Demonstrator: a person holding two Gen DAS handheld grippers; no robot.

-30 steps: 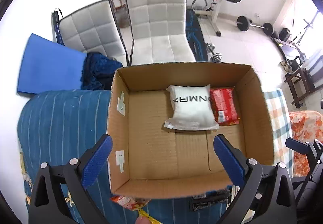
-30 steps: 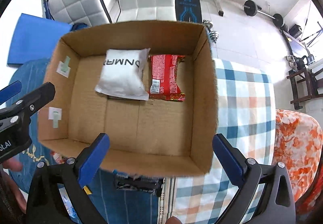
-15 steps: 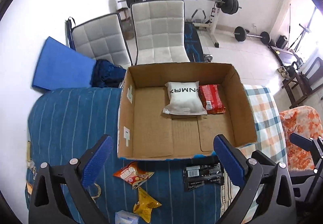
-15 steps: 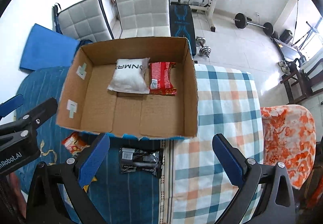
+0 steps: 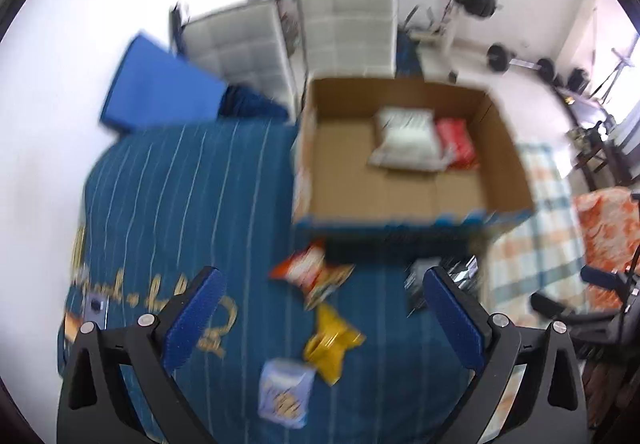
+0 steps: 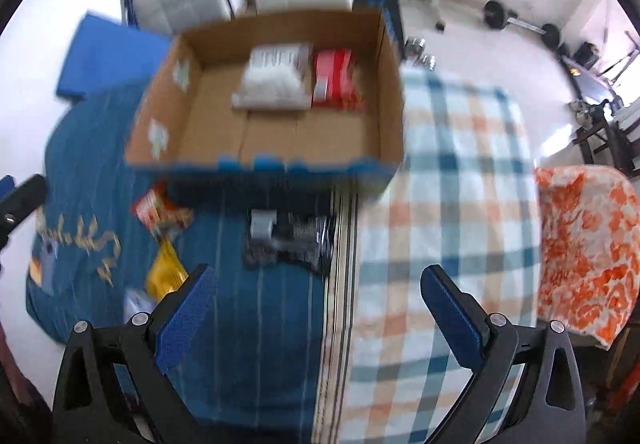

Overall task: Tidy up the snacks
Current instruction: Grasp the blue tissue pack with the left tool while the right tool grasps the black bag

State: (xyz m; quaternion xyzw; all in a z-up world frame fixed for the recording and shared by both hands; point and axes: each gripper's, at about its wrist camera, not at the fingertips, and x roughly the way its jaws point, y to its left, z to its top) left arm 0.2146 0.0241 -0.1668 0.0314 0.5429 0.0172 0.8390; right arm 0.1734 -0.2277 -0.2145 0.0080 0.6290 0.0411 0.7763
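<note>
Across the lower half of both wrist views spreads a blue striped bedcover (image 5: 168, 204), with a plaid blanket (image 6: 460, 164) adjoining it on the right. On the bedcover sits an open cardboard box (image 5: 508, 148), at about 1 o'clock in the left wrist view and 11 o'clock in the right. Inside it, against the far wall, a white packet (image 5: 406, 142) lies beside a red packet (image 5: 456, 140), the two touching or slightly overlapping; the blur hides which.

Just outside the box's near wall, at 6 o'clock from it, lie the loose snacks. A dark foil packet (image 6: 288, 236) rests near the edge where the bedcover meets the blanket. At 8 o'clock from the box is an orange-red snack bag (image 5: 304, 272), then a yellow snack bag (image 5: 332, 340) nearer the camera, and nearest of all a pale blue packet (image 5: 284, 392).

The left gripper (image 5: 320, 318) hangs above the yellow bag with its blue-padded jaws spread wide and nothing between them. The right gripper (image 6: 316, 314) is likewise wide apart and holds nothing, over the seam of bedcover and blanket.
</note>
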